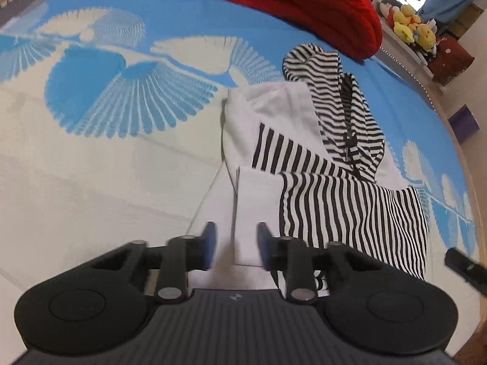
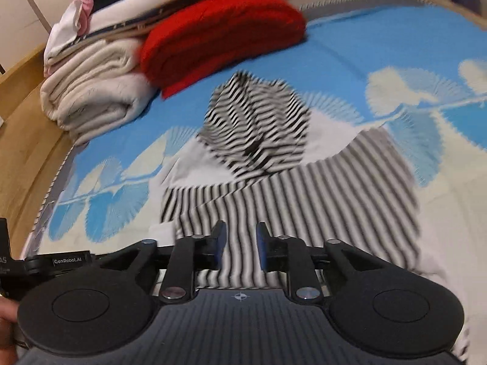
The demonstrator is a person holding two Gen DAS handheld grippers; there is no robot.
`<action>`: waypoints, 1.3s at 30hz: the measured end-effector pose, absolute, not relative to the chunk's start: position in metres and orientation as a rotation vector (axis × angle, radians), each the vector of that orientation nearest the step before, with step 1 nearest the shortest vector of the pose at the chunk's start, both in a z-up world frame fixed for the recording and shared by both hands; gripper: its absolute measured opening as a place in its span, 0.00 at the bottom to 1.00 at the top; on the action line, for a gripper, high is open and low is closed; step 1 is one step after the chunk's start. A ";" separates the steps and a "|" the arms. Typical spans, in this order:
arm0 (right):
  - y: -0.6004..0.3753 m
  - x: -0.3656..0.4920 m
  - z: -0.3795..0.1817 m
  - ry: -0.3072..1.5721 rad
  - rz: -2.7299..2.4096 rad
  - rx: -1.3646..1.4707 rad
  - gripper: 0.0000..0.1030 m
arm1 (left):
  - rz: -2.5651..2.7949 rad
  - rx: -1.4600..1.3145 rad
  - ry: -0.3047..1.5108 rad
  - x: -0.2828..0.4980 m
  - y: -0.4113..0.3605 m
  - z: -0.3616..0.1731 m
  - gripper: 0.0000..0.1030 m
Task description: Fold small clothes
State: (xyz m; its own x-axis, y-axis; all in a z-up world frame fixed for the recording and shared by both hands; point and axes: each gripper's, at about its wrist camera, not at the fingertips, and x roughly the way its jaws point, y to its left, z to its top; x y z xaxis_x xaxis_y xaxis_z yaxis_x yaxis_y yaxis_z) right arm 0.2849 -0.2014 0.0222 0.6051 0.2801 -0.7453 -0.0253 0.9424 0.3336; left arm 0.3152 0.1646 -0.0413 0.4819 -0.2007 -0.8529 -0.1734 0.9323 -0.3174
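Observation:
A small black-and-white striped hoodie with white panels (image 1: 304,158) lies on the blue and cream bed cover (image 1: 121,152), hood at the far end, sleeves folded in over the body. My left gripper (image 1: 236,248) is open and empty, just above the garment's near white edge. In the right wrist view the same hoodie (image 2: 274,167) lies blurred ahead. My right gripper (image 2: 239,248) is open and empty, low over the striped lower part. Part of the other gripper shows at the right edge of the left wrist view (image 1: 465,266).
A folded red knit (image 1: 304,9) lies beyond the hood, also in the right wrist view (image 2: 219,36). A stack of folded cream and white clothes (image 2: 91,85) sits at the far left by the wooden bed edge (image 2: 27,140). Yellow plush toys (image 1: 411,27) stand on a shelf.

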 end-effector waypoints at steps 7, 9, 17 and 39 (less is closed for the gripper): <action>-0.250 0.300 -0.039 1.047 -0.028 0.413 0.29 | -0.026 -0.488 1.132 0.325 0.161 -0.073 0.26; -0.265 0.304 -0.049 1.057 -0.081 0.424 0.29 | -0.007 -0.494 1.154 0.329 0.159 -0.079 0.26; -0.312 0.309 -0.073 1.138 -0.241 0.517 0.29 | -0.013 -0.442 1.187 0.337 0.145 -0.091 0.24; -0.295 0.313 -0.054 1.089 -0.237 0.431 0.29 | -0.011 -0.252 1.074 0.320 0.114 -0.063 0.05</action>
State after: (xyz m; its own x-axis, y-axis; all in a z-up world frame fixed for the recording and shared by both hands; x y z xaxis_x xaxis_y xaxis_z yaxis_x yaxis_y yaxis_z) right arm 0.3134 -0.2948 -0.0540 0.4493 0.0238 -0.8930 0.3921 0.8930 0.2211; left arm 0.3198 0.1144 -0.0630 0.4797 -0.1309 -0.8676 -0.1134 0.9713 -0.2092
